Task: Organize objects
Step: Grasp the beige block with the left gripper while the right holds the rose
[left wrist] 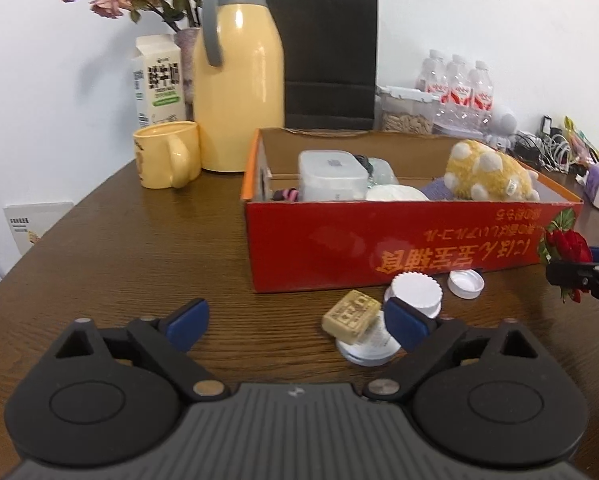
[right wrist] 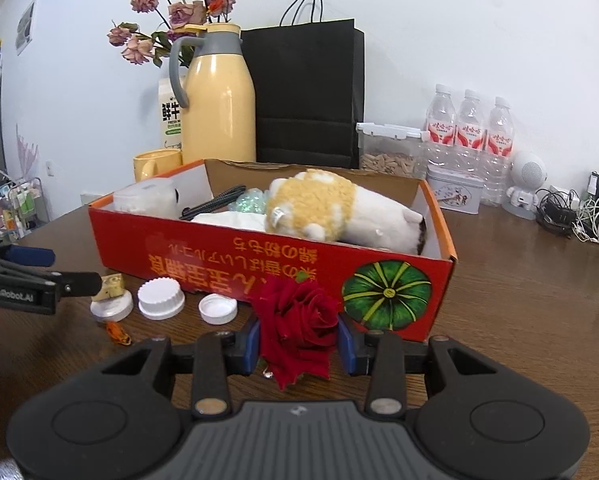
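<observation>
Dark wood-grain worktop (left wrist: 111, 240) against a white wall carries a red cardboard box (right wrist: 219, 264) near its middle, already holding a plush toy (right wrist: 331, 208), a translucent lidded container (left wrist: 331, 176) and some white wrapped goods.

Right gripper (right wrist: 298, 344) has its jaws clamped on a red rose (right wrist: 295, 320), just in front of the box's near wall. By the look of it the bloom is soft, light and easily crushed; the blue pads press the petals from both sides, so a gentle hold is wise, and a grip lower on the stem would bruise it less if the stem can be reached. It should lift over the box wall with little effort.

Left gripper (left wrist: 295, 324) hovers with its jaws wide apart and nothing between them, near a small wrapped tan block (left wrist: 351, 316) that lies on a flat white lid (left wrist: 367, 344). The block looks stiff and light, best taken across its short sides. Beside it are 2 more white caps: a ribbed cap (left wrist: 415, 292) and an upturned cap (left wrist: 465, 284), both probably slick and shallow, so best pinched across the rim. A small orange wrapper (right wrist: 117, 332) lies toward the near edge.

At the far edge stand a yellow thermos jug (left wrist: 239, 92), a yellow mug (left wrist: 167, 156), a milk carton (left wrist: 157, 80), a black paper bag (left wrist: 327, 56) and 3 water bottles (right wrist: 469, 128), all well clear. The box's near wall is the main obstacle
</observation>
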